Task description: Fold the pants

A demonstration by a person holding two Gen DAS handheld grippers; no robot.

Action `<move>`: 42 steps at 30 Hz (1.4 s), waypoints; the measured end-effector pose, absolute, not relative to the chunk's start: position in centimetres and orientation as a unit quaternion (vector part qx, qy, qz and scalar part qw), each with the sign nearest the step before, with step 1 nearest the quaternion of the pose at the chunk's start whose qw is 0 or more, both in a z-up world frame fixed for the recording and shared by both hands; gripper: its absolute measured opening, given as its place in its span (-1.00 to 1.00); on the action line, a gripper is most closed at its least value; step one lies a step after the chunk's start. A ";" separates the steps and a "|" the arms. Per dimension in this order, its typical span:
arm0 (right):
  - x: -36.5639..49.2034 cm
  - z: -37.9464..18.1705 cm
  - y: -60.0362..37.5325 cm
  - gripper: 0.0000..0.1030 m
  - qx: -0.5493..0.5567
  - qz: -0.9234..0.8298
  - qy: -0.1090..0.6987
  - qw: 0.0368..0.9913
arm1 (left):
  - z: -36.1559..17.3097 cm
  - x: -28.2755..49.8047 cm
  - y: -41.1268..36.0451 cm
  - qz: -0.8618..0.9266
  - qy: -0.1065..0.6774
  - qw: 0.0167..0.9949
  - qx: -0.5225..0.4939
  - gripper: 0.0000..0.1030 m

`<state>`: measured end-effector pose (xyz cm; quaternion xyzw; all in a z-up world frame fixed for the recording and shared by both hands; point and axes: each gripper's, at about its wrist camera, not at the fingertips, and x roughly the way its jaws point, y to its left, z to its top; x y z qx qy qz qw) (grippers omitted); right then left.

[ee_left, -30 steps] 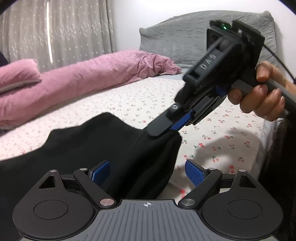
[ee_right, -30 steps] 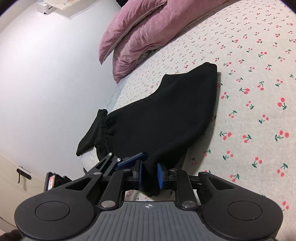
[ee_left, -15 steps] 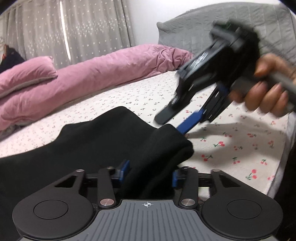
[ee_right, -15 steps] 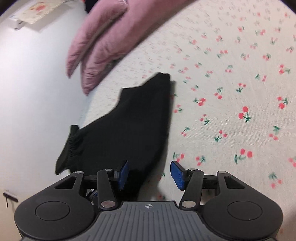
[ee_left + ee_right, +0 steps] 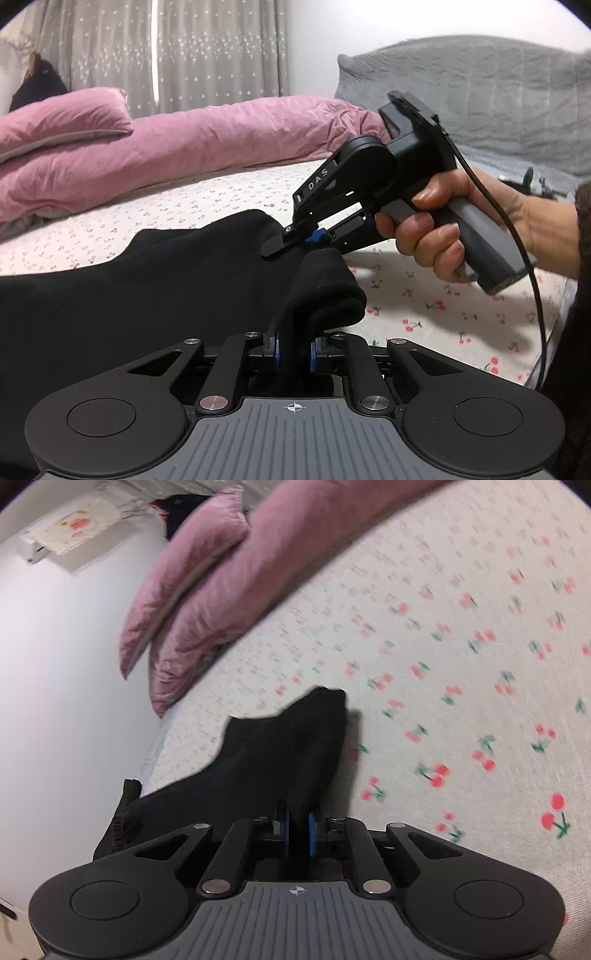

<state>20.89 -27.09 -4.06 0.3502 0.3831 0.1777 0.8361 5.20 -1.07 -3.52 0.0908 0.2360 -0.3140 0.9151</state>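
Compared with a second ago, your left gripper [image 5: 294, 349], then spread wide either side of the cloth, has just been closing and is now clamped on a bunched fold of the soft black knit pants [image 5: 147, 288], the blue pads pressing the fabric from both sides. Your right gripper [image 5: 298, 829] released its earlier hold half a second ago, has just been closing again, and is now pinched on a narrow ridge of the same pants; in the left wrist view its black fingers [image 5: 280, 248] bite the cloth just behind the rolled end. Your right hand [image 5: 454, 236] has come lower and nearer the fabric, wrapped round the grey handle.

The pants lie near the front edge of the bed, on the white bedsheet printed with small red cherries [image 5: 424, 306]. They are matt, thick and limp; the end beside the left gripper curls into a rounded roll, and in the right wrist view a gathered elastic band [image 5: 122, 812] shows at the sheet's left edge. The far tip tapers to a point.

Along the back edge of the bed lies a long pink velvety quilt [image 5: 203, 147], creased and slightly glossy, with a matching pink pillow [image 5: 62, 118] on top. The right wrist view is motion-blurred.
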 end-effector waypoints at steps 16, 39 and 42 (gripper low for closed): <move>22.9 1.8 -19.1 -0.80 0.331 0.233 0.314 0.859 | 0.3 5.6 7.0 -0.255 0.206 0.944 -0.046 -0.78; 27.7 4.3 0.3 -0.80 0.286 0.319 0.313 0.848 | 1.8 5.5 21.8 -0.072 0.144 0.954 -0.254 -0.78; 28.0 3.7 3.1 -0.79 0.275 0.323 0.323 0.846 | 1.0 5.2 24.3 -0.044 0.150 0.945 -0.287 -0.78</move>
